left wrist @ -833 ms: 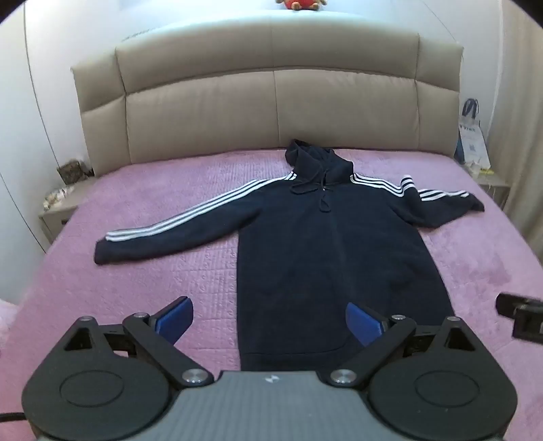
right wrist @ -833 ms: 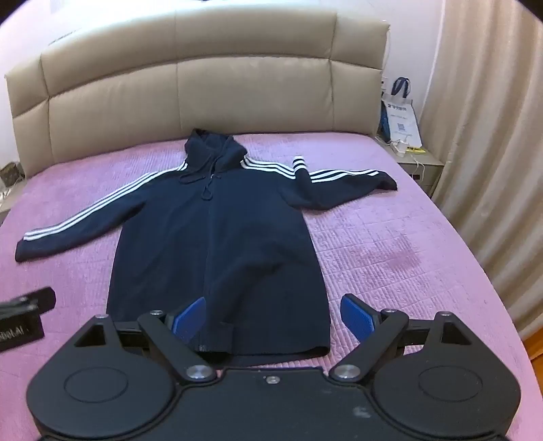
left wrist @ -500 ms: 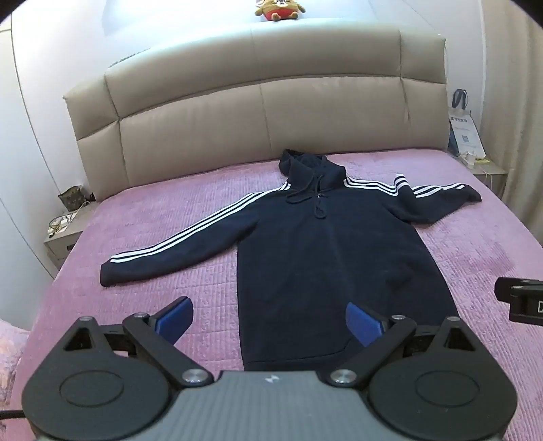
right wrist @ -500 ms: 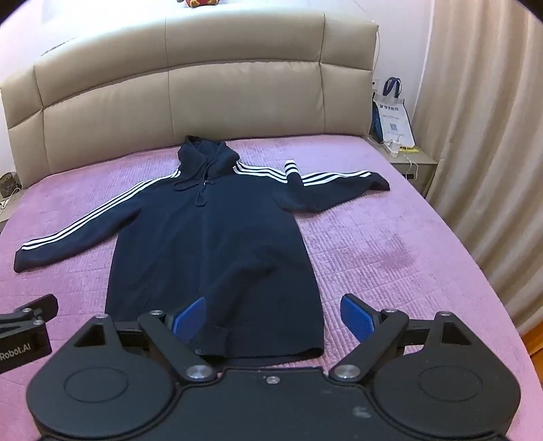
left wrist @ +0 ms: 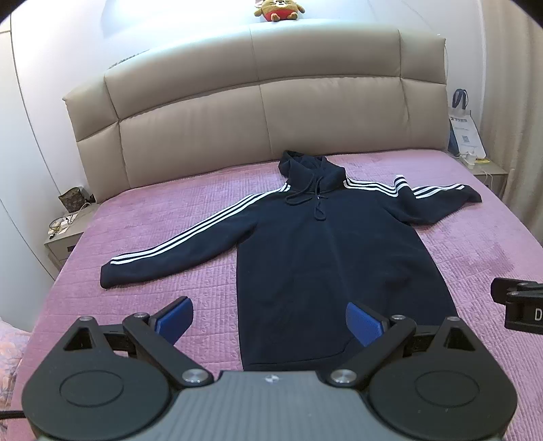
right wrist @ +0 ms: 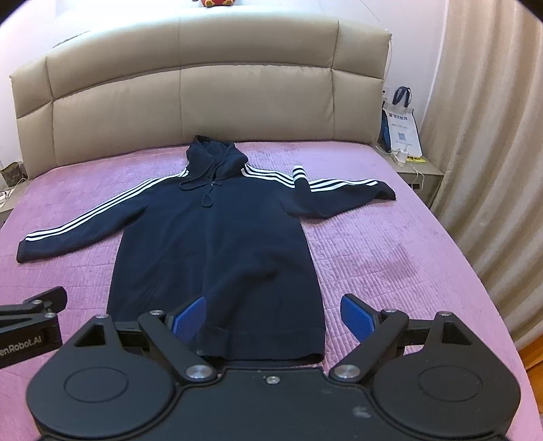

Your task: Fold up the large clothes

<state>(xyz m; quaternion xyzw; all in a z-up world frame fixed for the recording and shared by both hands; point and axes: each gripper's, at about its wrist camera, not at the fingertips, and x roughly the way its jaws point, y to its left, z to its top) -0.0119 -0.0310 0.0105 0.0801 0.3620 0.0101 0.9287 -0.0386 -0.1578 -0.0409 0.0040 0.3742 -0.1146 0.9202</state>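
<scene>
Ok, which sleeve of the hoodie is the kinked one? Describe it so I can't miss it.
Start at the beige headboard and drop to the navy hoodie spread on the pink bedspread. Take the sleeve pointing toward the curtain. Its white stripes break at a fold near the shoulder; the other sleeve lies straight.

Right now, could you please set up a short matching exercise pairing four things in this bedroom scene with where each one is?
Things:
1. hoodie
2. plush toy
3. paper bag
4. left gripper

Places:
A. on top of the headboard
B. on the nightstand by the curtain
C. spread flat on the pink bedspread, sleeves out
D. above the hoodie's hem, jaws open and empty

Pairs: 1-C, 2-A, 3-B, 4-D
</scene>
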